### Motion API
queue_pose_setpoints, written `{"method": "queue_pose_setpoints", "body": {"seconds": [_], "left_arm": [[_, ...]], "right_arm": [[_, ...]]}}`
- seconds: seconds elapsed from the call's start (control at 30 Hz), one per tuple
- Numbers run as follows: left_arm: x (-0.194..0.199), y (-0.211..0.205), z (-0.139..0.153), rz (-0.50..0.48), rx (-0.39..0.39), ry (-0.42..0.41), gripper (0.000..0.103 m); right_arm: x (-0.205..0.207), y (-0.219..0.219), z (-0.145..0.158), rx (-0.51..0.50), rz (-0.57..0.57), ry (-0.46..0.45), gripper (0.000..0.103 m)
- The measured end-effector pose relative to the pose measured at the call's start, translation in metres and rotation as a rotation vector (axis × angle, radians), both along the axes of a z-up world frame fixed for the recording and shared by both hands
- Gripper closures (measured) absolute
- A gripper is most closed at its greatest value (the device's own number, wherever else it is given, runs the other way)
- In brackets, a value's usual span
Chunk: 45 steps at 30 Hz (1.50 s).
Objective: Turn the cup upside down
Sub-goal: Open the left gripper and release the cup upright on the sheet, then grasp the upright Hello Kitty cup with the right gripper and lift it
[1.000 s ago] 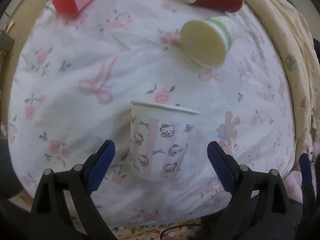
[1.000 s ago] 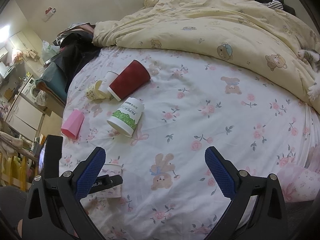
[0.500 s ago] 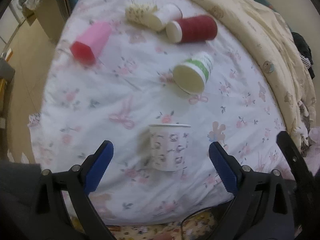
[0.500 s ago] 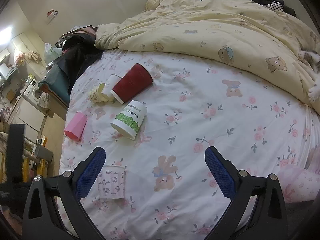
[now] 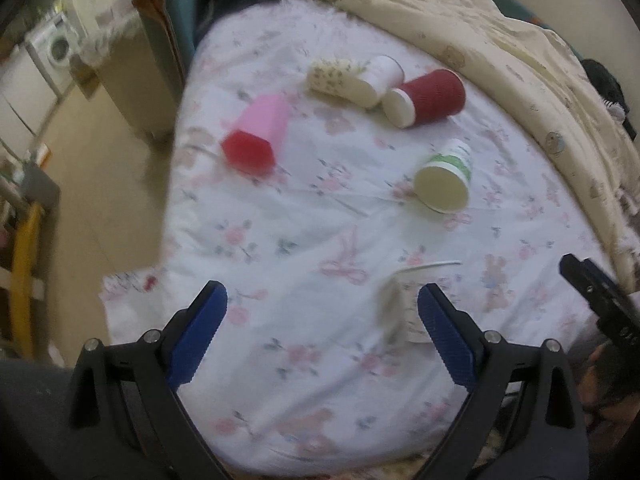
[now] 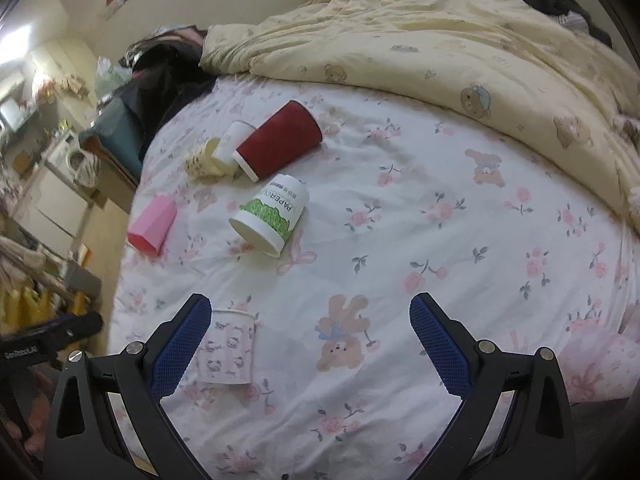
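Observation:
A white paper cup with a pink cartoon print [image 6: 229,347] stands upright, mouth up, near the front edge of the bed. In the left wrist view it [image 5: 404,300] is blurred, just beyond and left of the right fingertip. My left gripper [image 5: 322,322] is open and empty, off to the cup's left. My right gripper [image 6: 310,330] is open and empty above the sheet, with the cup just past its left finger.
Several cups lie on their sides further back: a green and white one [image 6: 272,216], a dark red one [image 6: 278,146], a pink one [image 6: 152,226], a small white one [image 6: 234,140] and a cream one [image 6: 204,160]. A cream duvet [image 6: 460,48] covers the far side. The floor [image 5: 100,208] drops away at left.
My left gripper has pulled back and swung left, so the printed cup has slid from between its fingers to beside the right fingertip. The right gripper has barely moved.

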State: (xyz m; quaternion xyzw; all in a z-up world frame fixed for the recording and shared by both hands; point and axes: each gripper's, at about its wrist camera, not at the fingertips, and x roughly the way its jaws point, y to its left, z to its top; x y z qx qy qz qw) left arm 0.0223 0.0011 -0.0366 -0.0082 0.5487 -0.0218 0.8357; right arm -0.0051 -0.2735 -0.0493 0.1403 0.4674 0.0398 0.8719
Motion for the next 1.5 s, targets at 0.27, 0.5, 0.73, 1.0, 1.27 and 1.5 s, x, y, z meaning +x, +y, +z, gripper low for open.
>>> {"method": "queue_pose_setpoints", "body": {"seconds": [0.27, 0.5, 0.73, 1.0, 1.27, 1.5], "left_arm": [[0.004, 0.013, -0.008, 0.056, -0.020, -0.005, 0.008], [0.007, 0.021, -0.006, 0.096, -0.069, -0.004, 0.008], [0.007, 0.018, -0.006, 0.086, -0.076, -0.002, 0.008], [0.006, 0.015, -0.006, 0.081, -0.078, -0.003, 0.008], [0.006, 0.017, -0.006, 0.089, -0.089, -0.015, 0.008], [0.003, 0.017, 0.003, 0.082, -0.128, -0.080, 0.008]], "right_arm": [[0.006, 0.036, -0.022, 0.007, 0.094, 0.063, 0.001], [0.008, 0.079, -0.057, 0.022, 0.186, 0.161, 0.001], [0.009, 0.112, -0.084, -0.027, 0.234, 0.216, 0.007], [0.012, 0.109, -0.091, 0.001, 0.247, 0.235, 0.042], [0.008, 0.103, -0.076, 0.022, 0.244, 0.185, 0.043], [0.007, 0.088, -0.048, 0.038, 0.215, 0.125, 0.043]]}}
